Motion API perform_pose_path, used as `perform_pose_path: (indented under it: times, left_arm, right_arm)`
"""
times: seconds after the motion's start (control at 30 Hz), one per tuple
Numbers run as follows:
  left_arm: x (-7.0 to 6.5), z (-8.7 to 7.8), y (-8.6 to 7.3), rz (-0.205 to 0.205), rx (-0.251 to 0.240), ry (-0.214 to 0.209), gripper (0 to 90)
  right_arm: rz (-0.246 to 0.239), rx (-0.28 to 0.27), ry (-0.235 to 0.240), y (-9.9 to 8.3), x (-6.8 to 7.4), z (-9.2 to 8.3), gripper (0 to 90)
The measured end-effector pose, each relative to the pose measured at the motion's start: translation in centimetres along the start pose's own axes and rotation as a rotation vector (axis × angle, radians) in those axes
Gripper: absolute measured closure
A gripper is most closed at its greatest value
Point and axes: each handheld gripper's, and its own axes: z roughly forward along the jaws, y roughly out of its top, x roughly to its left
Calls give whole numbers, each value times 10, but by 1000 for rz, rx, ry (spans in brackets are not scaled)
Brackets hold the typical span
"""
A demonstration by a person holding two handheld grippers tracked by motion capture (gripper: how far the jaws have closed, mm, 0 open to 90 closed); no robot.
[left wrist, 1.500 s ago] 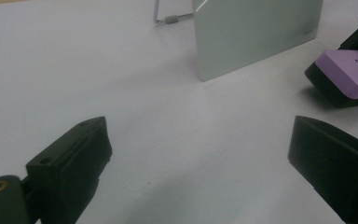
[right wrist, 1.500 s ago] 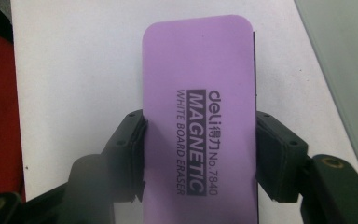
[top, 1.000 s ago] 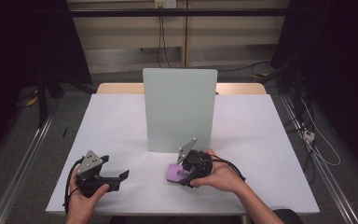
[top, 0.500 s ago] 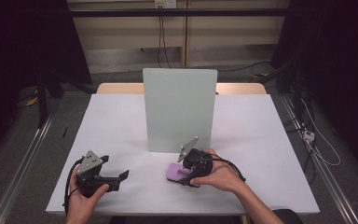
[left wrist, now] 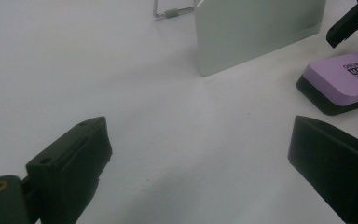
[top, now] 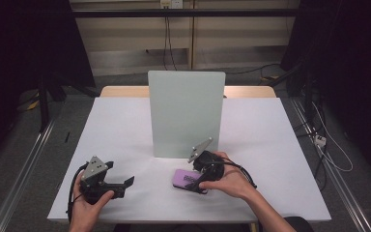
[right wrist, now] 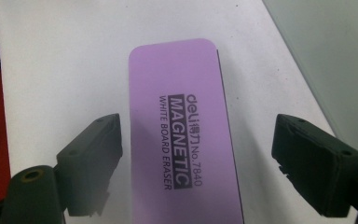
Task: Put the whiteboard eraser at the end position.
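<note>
White tabletop (top: 125, 121) with a pale upright board (top: 186, 113) standing mid-table. The purple eraser (top: 186, 178) (magnetic whiteboard kind) lies flat near the front edge, right of centre, between the right gripper's (right wrist: 196, 158) jaws, which have just been opening and don't touch it. Left gripper (left wrist: 200, 163) sits open by the front-left corner, holding nothing.

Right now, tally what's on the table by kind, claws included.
Purple whiteboard eraser: 1
Upright pale green board: 1
Claws: 2, left claw and right claw, both open; the eraser lies between the right claw's jaws, apart from them.
Total: 4
</note>
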Motion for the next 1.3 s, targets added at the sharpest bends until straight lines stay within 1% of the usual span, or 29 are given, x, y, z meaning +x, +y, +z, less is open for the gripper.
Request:
perform_pose_path:
  times: [0.07, 0.13, 0.2, 0.27, 0.3, 0.33, 0.4, 0.47, 0.5, 0.57, 0.7, 0.73, 0.8, 0.83, 0.9, 0.93, 0.97, 1.07, 1.17, 1.23, 1.27, 1.3]
  left_arm:
    - [0, 0, 0, 0, -1, 2, 55]
    - [0, 0, 0, 0, 0, 1, 54]
    - [0, 0, 0, 0, 0, 1, 54]
    - [0, 1, 0, -2, -1, 4, 55]
    - [0, 1, 0, -4, -4, 4, 54]
    - [0, 1, 0, -6, -5, 4, 54]
    - [0, 2, 0, -6, -5, 2, 54]
    - [0, 2, 0, -8, 1, 5, 54]
    - [0, 3, 0, -10, 3, 3, 54]
    - [1, 3, 0, -8, 5, 2, 54]
    - [2, 5, 0, -17, 5, 2, 52]
    - [2, 5, 1, -20, 12, 1, 52]
    - [2, 6, 0, -30, 2, 1, 51]
    - [2, 6, 1, -32, 6, 1, 50]
    - [2, 6, 1, -28, 12, 3, 49]
    - [2, 6, 1, -27, 12, 1, 49]
    - [3, 6, 1, -28, 16, -3, 49]
    - [3, 7, 1, -34, 16, -3, 49]
    - [4, 7, 1, -47, 12, -5, 49]
    - [5, 7, 1, -46, 6, -1, 49]
    - [6, 6, 1, -47, 5, 1, 49]
    - [6, 6, 1, -54, 7, 0, 48]
  right_arm:
    - [-3, -7, 3, -1, 0, 0, 116]
    - [11, -25, -7, -1, 1, -2, 119]
    - [29, -44, -12, -1, 1, -4, 116]
    - [58, -75, -21, -3, 1, -6, 107]
    - [71, -87, -17, -4, 0, -8, 107]
    - [88, -100, -26, -5, 0, -10, 105]
    - [110, -124, -61, -8, -1, -13, 107]
    - [128, -150, -85, -12, -2, -17, 103]
    - [149, -165, -98, -14, -2, -19, 105]
    - [171, -194, -109, -19, -3, -22, 102]
    - [199, -226, -172, -27, -5, -26, 101]
    - [210, -238, -186, -30, -5, -27, 103]
    - [221, -249, -204, -34, -6, -29, 103]
    - [229, -255, -212, -36, -6, -30, 98]
    - [258, -269, -244, -41, -6, -32, 82]
    - [271, -281, -250, -43, -6, -34, 82]
    - [278, -293, -255, -45, -6, -36, 84]
    - [285, -309, -297, -52, -5, -40, 85]
    - [288, -318, -337, -58, -4, -42, 86]
    - [287, -319, -364, -64, -3, -43, 79]
    - [293, -319, -372, -68, -2, -43, 80]
    - [301, -326, -370, -71, -2, -44, 82]
